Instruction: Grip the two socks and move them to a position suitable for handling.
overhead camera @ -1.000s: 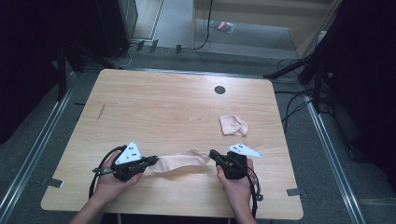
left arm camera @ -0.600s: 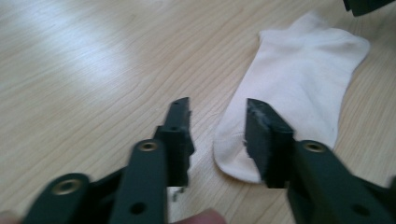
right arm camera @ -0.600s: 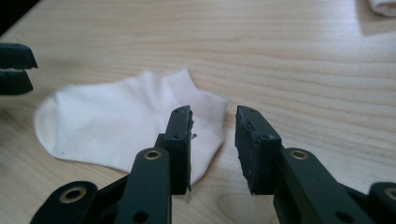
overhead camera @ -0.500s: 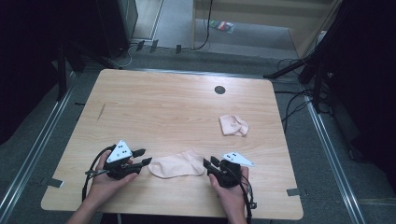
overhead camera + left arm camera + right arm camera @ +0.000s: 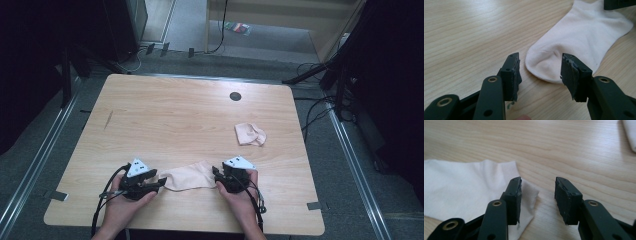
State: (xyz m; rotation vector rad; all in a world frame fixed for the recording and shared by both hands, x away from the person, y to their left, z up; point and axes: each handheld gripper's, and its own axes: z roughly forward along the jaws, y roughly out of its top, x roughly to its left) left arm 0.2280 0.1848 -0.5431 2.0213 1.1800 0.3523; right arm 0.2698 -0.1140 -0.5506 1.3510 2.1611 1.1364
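High view looks down from the table's (image 5: 165, 110) near edge. Both gripper views sit low and close, sharing the sock (image 5: 584, 37) there.

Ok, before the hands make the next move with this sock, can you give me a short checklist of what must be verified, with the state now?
1. Sock lies flat on the table, between the two grippers: ok.
2. Left gripper released: ok. Its jaws have just been opening; the toe end lies between them, unpressed.
3. Right gripper released: ok. Its jaws have just been opening; one jaw stands over the cuff corner, nothing clamped.
4. Sock free of creases: cannot tell; slight ripples show near the cuff.
5. Second sock kept apart, crumpled farther back on the right: ok.
6. Cables clear of the sock: ok; they trail toward the person.
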